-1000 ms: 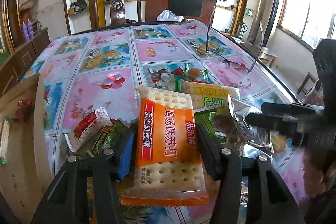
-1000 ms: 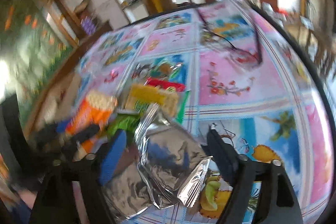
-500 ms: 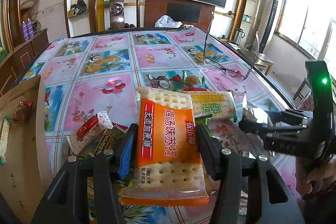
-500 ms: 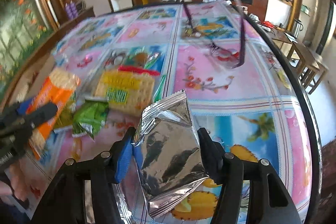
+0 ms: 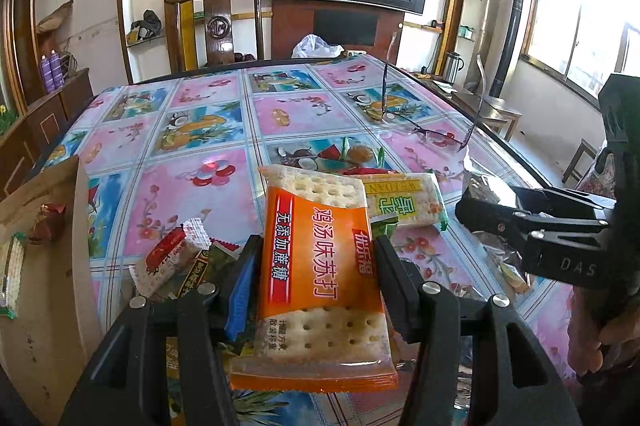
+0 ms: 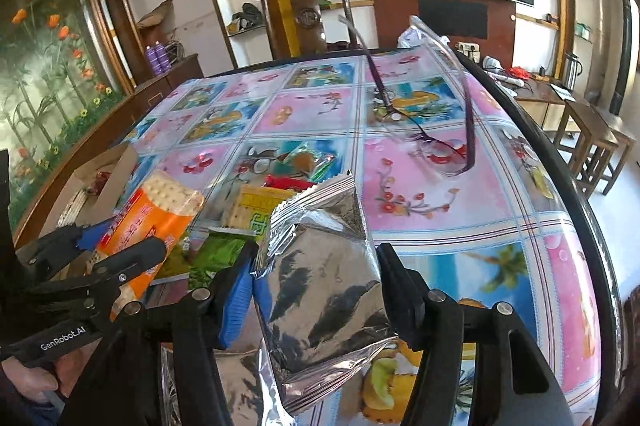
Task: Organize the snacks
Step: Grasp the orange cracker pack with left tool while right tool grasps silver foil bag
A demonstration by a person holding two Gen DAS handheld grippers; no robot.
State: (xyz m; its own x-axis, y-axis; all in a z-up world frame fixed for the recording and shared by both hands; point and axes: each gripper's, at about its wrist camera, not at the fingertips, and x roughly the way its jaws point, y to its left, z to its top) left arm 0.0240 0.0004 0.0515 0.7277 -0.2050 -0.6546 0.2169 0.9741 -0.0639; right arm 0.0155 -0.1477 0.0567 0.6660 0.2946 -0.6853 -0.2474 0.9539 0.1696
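My left gripper (image 5: pixel 316 254) is shut on an orange cracker pack (image 5: pixel 320 266) and holds it above the table; it also shows in the right wrist view (image 6: pixel 152 218). My right gripper (image 6: pixel 316 262) is shut on a silver foil snack bag (image 6: pixel 324 278), raised off the table. The right gripper appears at the right of the left wrist view (image 5: pixel 532 226). A yellow-green cracker pack (image 5: pixel 404 202), a red-white wafer pack (image 5: pixel 168 258) and green packets (image 6: pixel 216 250) lie on the table below.
A cardboard box (image 5: pixel 44 266) with a few snacks stands at the left table edge. A pair of glasses (image 6: pixel 432 130) lies on the flowered tablecloth (image 5: pixel 208 130) beyond the snacks. A wooden chair (image 5: pixel 216 22) stands behind the table.
Both grippers have lifted with their packs still held. The right gripper has swung up and right, and its view has steadied. The left gripper holds nearly still.
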